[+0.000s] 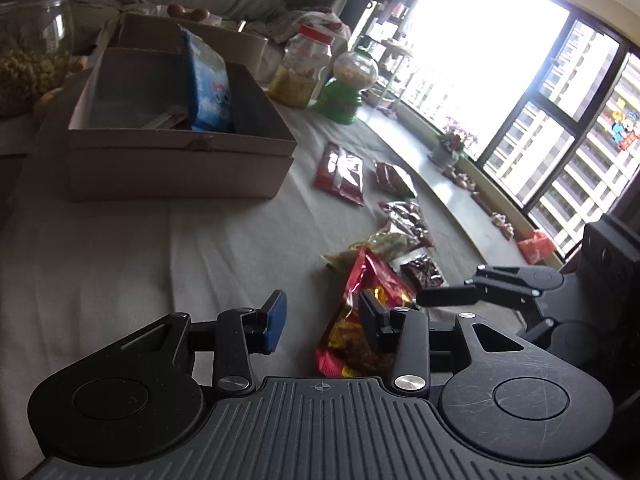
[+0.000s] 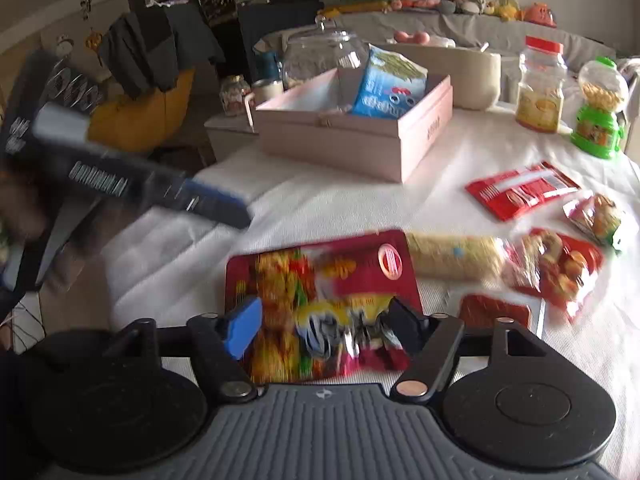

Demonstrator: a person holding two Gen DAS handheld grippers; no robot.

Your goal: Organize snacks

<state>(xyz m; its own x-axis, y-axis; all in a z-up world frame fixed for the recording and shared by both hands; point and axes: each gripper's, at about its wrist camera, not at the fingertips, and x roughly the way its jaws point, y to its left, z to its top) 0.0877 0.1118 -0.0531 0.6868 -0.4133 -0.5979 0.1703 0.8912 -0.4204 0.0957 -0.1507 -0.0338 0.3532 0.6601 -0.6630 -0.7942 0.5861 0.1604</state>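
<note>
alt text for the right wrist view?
The open right hand-held gripper straddles a red snack bag lying on the white tablecloth. Behind stands a pink box holding a blue packet; more snack packets lie to the right.

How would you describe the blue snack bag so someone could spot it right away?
Find the pale cardboard box on the white cloth. The blue bag stands upright inside it, poking above the rim. It is the only blue packet; the loose packets on the cloth are red or yellow.
</note>
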